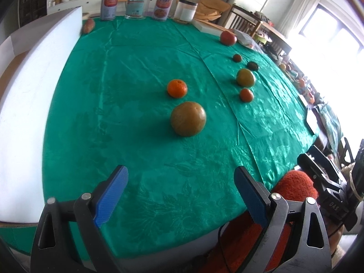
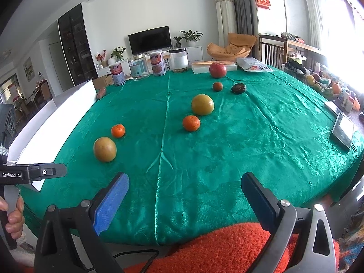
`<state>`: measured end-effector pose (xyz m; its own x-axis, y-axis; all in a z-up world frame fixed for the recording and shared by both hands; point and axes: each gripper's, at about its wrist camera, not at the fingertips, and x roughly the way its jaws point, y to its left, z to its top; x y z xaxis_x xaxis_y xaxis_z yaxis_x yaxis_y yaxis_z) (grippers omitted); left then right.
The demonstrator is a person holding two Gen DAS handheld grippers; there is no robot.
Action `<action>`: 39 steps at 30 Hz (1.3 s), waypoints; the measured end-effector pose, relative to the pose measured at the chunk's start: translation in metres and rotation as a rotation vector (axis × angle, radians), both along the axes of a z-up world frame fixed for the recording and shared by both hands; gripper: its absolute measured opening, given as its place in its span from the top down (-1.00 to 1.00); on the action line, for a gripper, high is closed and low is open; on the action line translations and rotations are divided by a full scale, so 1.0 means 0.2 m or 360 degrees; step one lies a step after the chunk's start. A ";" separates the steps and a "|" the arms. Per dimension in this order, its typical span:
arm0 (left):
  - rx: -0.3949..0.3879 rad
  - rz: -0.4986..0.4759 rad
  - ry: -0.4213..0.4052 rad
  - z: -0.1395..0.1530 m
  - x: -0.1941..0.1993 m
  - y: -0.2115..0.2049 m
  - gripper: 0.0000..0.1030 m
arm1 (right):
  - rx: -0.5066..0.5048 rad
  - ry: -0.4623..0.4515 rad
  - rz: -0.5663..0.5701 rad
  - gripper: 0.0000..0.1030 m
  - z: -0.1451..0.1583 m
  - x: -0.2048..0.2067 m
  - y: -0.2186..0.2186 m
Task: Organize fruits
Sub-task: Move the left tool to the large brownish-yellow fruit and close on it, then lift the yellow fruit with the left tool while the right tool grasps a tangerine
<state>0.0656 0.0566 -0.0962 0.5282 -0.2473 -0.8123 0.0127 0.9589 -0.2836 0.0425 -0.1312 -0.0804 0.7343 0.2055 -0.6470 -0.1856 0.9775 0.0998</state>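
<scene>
Holding both tools over the near edge of the counter (image 2: 261,136), you have nothing clamped: the left gripper (image 1: 182,195) shows its blue jaws wide apart at the bottom of its frame, and the right gripper (image 2: 184,200) has its jaws just as far apart, also empty.

In your left wrist view the fruits lie loose on the green cloth. A large yellow-brown fruit (image 1: 188,118) sits at frame centre, with an orange mandarin (image 1: 177,88) just above it, near but not touching. Toward the upper right a second yellowish fruit (image 1: 245,77) rests just above a small mandarin (image 1: 246,94). Further up lie a dark fruit (image 1: 252,66), a small reddish fruit (image 1: 237,57) and a red apple (image 1: 228,38), each apart from the others.

At the top stand three cans (image 1: 109,6) and jars in a row. A white board (image 1: 34,91) borders the left of the frame. In the right wrist view a phone (image 2: 342,130) lies at the right edge, and your hand (image 2: 13,218) grips the left tool's handle at lower left.
</scene>
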 end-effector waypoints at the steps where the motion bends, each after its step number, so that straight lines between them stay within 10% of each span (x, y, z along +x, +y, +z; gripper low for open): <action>1: 0.0014 -0.0026 -0.0007 -0.01 0.02 -0.02 -0.84 | 0.0003 0.0003 -0.0001 -0.92 0.00 0.00 0.00; 18: 0.0047 -0.0053 -0.0015 -0.12 0.31 -0.11 -0.82 | 0.0068 0.0063 -0.0015 -0.92 -0.03 0.03 -0.04; 25: 0.0249 -0.0043 -0.0033 -0.20 0.38 -0.18 0.01 | 0.0166 0.0165 -0.0032 -0.92 -0.05 0.07 -0.08; 29: 0.0203 -0.0020 -0.0055 -0.20 0.37 -0.15 0.02 | 0.0327 0.0545 0.0067 -0.92 -0.12 0.32 -0.12; 35: 0.0137 -0.0005 -0.0045 -0.18 0.33 -0.08 0.03 | 0.0129 0.0468 0.0096 -0.79 -0.09 0.74 -0.05; 39: 0.0113 0.0016 -0.0049 -0.15 0.30 -0.03 0.03 | 0.0080 0.0516 0.0181 -0.35 -0.17 0.93 0.07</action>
<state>0.1252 0.0508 -0.1272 0.5553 -0.1841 -0.8110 0.0107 0.9767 -0.2145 0.2283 -0.1168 -0.1141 0.4628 0.3119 -0.8298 -0.2437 0.9448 0.2191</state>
